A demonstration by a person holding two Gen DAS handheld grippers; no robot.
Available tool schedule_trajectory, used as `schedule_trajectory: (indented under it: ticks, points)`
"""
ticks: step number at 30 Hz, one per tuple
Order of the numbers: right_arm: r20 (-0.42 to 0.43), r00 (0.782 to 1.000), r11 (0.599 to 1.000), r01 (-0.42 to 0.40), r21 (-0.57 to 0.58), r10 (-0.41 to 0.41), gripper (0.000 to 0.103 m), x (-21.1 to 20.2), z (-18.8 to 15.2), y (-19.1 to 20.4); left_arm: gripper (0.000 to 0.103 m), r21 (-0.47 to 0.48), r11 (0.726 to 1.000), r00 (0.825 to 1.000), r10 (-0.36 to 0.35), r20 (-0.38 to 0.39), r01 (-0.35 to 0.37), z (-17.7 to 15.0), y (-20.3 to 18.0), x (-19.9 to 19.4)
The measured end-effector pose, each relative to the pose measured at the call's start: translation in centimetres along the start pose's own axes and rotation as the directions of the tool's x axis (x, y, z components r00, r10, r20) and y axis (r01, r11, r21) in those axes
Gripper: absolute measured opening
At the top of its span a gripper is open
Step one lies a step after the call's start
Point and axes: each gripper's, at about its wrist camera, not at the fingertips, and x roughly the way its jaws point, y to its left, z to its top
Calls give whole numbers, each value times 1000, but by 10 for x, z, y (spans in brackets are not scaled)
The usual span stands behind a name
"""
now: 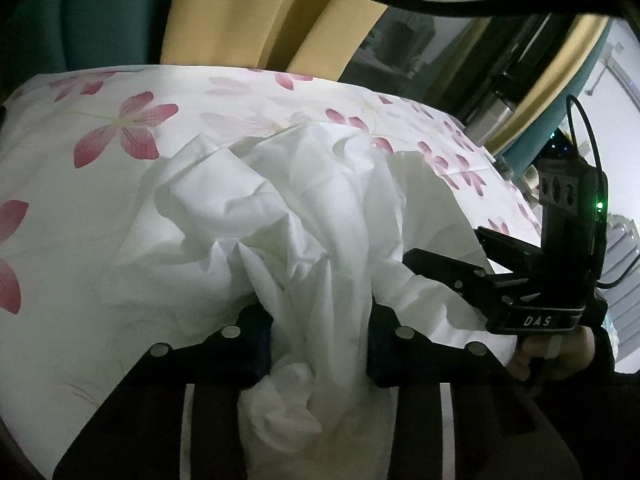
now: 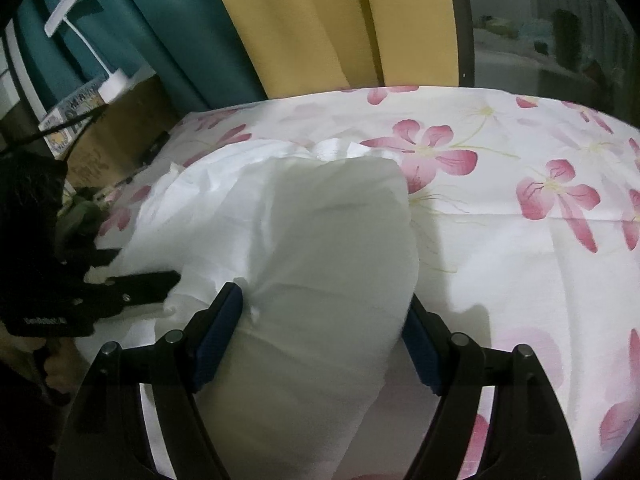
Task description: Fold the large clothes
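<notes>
Progress check, fold of large garment. The crumpled white thin-fabric garment (image 1: 280,216) lies in a loose heap on the bed, on top of the white bedsheet printed with pink flowers (image 1: 120,128), towards the near edge and roughly at mid-width.

Left tool (image 1: 320,344): fingers drawn in on a twisted bunch of the white cloth; the fabric fills the gap and a wad hangs down behind the pads. Judged pinching the garment.

Right tool (image 2: 324,324): blue-padded fingers (image 2: 218,332) stand fairly wide apart, with a broad puffed fold of the same garment (image 2: 320,248) between them. The left pad touches the cloth; the right pad is partly hidden behind it. Whether this is a firm grip or only a loose cradle, I cannot tell.

In the left view the right tool sits just right of the heap, near edge of the bed. In the right view the left tool (image 2: 132,280) sits at the left side of the cloth.

State of the task, as judged:
- No flat panel, no straight edge, no clean crease visible anywhere.
- Sleeves, collar and hem cannot be told apart in the bunch.
- Both tools are at the cloth, so the pick-up stage looks to be in hand.

Left to do: spread the garment flat on the bedsheet, then make every fold. Progress early.

Yellow and teal curtains (image 2: 304,24) hang beyond the far edge of the bed.
</notes>
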Motion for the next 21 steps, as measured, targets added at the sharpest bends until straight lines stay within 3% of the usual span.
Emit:
schedule_trajectory:
  ticks: [6,11,21]
  points:
    - [5,999,999,-34,2,34,62,1,0,2,31,-11,1000,999,22,24,-22,-3,-5,-3]
    - [30,998,999,-52,-6,52,36,-4,-1,5,27,-15,1000,999,23,45,-23,-5,-9,-8]
    - [106,994,996,15,-93,-5,25,-35,4,28,16,-24,1000,995,4,102,-1,-10,-18,-28]
